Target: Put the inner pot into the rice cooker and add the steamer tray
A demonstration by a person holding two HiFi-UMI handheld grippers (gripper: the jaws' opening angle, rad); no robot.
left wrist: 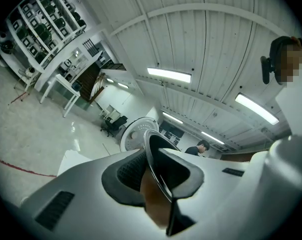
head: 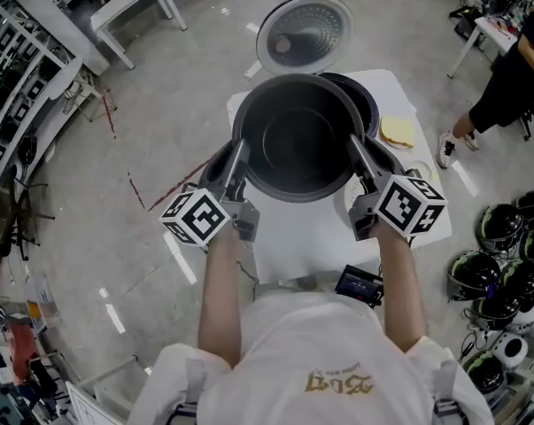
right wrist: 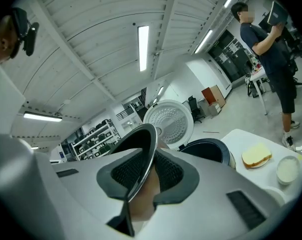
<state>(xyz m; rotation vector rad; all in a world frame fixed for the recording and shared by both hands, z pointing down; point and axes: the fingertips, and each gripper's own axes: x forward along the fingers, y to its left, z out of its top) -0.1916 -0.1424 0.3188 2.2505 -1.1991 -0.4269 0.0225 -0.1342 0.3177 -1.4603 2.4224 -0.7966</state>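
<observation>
The dark inner pot (head: 297, 140) hangs above the white table (head: 302, 237), held level by its rim between both grippers. My left gripper (head: 238, 161) is shut on the left rim, which runs between its pads (left wrist: 128, 171) in the left gripper view. My right gripper (head: 359, 156) is shut on the right rim, a thin metal edge (right wrist: 143, 159) clamped between its pads. Just behind the pot stands the rice cooker (head: 362, 96), its body empty (right wrist: 207, 150) and its round lid (head: 305, 29) swung up and open. I cannot make out a steamer tray.
A yellowish sponge-like piece (head: 397, 131) and a small white bowl (right wrist: 288, 169) lie on the table right of the cooker. A black device (head: 359, 283) sits at the table's near edge. Helmets (head: 506, 264) crowd the floor at right, and a person (head: 510, 78) stands at the far right.
</observation>
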